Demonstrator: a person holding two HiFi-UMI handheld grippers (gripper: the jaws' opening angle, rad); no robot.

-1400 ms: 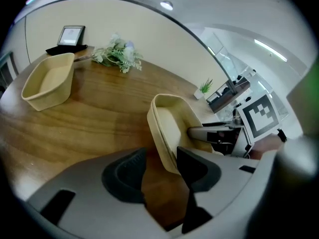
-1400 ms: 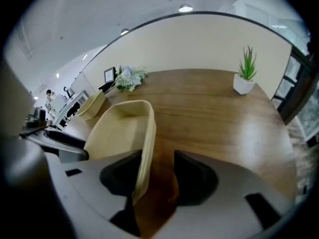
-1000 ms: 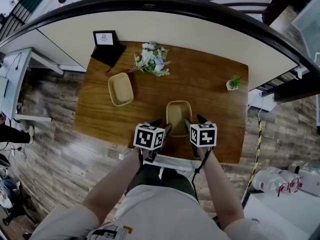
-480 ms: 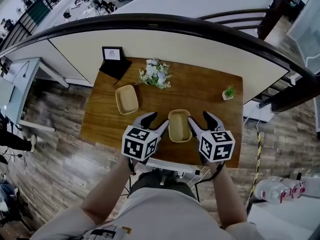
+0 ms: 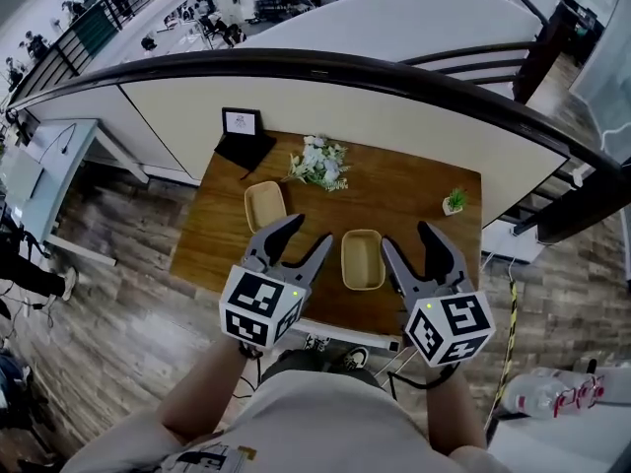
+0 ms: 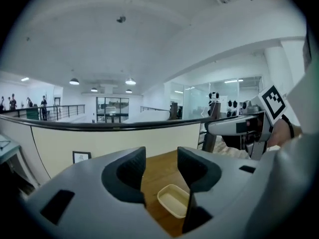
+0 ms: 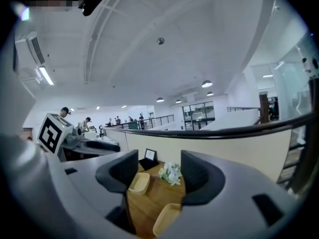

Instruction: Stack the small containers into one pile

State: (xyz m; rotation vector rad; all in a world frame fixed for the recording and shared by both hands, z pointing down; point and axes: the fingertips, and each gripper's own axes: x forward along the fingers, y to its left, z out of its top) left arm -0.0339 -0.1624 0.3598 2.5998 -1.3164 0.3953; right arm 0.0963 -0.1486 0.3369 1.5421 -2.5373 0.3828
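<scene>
Two tan, shallow small containers lie apart on the wooden table [image 5: 414,190]. One container [image 5: 264,205] is at the left. The other container [image 5: 362,259] is near the front edge. My left gripper [image 5: 302,236] and right gripper [image 5: 409,239] hang high above the table, on either side of the near container, both open and empty. The left gripper view looks down between its open jaws at the near container [image 6: 174,200]. In the right gripper view both show: the left container [image 7: 139,183] and the near container [image 7: 167,220].
A white flower bunch [image 5: 320,161], a framed picture [image 5: 242,123] on a black cloth, and a small potted plant [image 5: 455,201] stand along the table's back. A dark curved railing [image 5: 345,67] runs behind the table. Wood floor surrounds it.
Both grippers have risen away from the near container and now stand higher, closer to the head camera. The container stays on the table. The jaws look equally wide.
</scene>
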